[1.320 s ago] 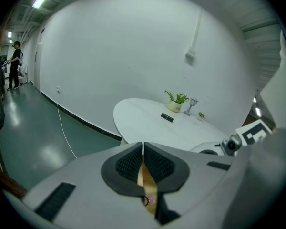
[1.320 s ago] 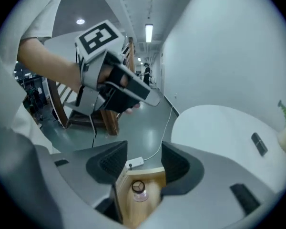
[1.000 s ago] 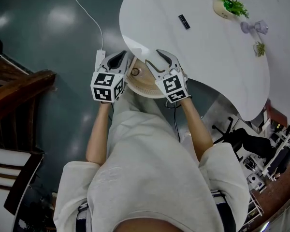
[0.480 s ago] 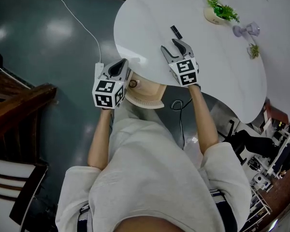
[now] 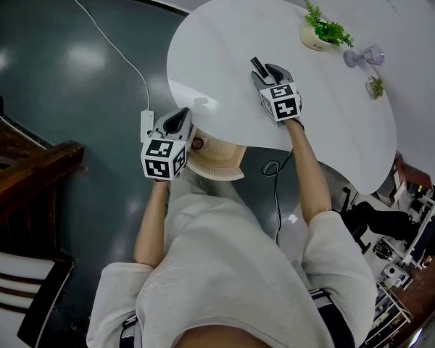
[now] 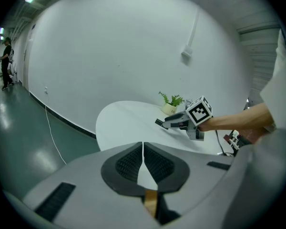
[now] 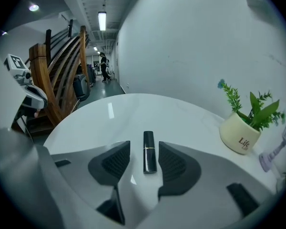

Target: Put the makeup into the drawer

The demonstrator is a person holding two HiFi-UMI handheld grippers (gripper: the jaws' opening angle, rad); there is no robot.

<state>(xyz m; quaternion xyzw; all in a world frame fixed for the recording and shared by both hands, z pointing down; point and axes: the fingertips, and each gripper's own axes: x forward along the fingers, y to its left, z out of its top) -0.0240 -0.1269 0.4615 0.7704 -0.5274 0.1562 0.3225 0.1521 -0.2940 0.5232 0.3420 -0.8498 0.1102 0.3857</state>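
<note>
Tabletop point(image 5: 217, 49) white, rounded, makeup tube point(image 7: 149, 152) on it, floor point(image 5: 58, 122) dark, glossy

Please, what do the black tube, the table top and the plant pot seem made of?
The black tube looks like glossy plastic with a thin metallic band; light glints on it. The table top seems polished white stone or laminate: it mirrors a lamp. The plant pot appears matte cream ceramic, though plastic is possible.
</note>
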